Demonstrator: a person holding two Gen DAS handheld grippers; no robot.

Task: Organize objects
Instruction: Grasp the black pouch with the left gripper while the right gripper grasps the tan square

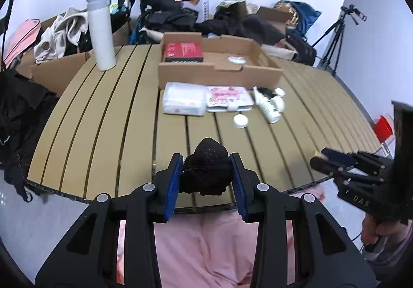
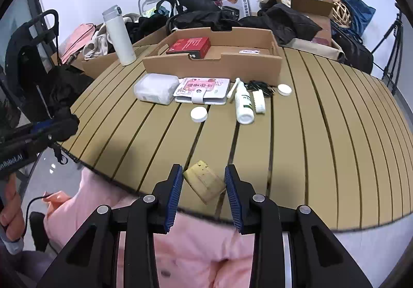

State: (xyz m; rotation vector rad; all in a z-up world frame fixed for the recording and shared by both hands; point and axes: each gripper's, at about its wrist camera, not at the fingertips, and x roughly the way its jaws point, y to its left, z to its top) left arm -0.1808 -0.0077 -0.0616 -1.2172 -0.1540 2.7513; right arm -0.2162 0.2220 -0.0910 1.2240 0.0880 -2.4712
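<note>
The slatted tan table (image 2: pixel 322 133) carries everything, with the open cardboard box (image 2: pixel 214 63) toward its far side; inside the box a red packet (image 2: pixel 189 45) lies at the left end and a small white item (image 2: pixel 249 51) at the right. Left of the box stands an upright white bottle (image 2: pixel 119 36). Just in front of the box, in a row, lie a clear plastic case (image 2: pixel 155 88), touching it a pink-and-white wallet (image 2: pixel 202 90), then a white spray bottle (image 2: pixel 244 103) on its side with a small white tube (image 2: pixel 259 101) beside it and a black cable (image 2: pixel 259 86) behind. A white round lid (image 2: pixel 198 114) sits nearer, another (image 2: pixel 284 89) right of the cable. At the near edge, the left gripper (image 1: pixel 207 174) has its jaws clenched on a bundled black cloth (image 1: pixel 206 169), held above the table's rim. The right gripper (image 2: pixel 204 183) holds a tan rectangular block (image 2: pixel 206 180), tilted, between its jaws near the front edge; whether both pads press on it I cannot tell.
</note>
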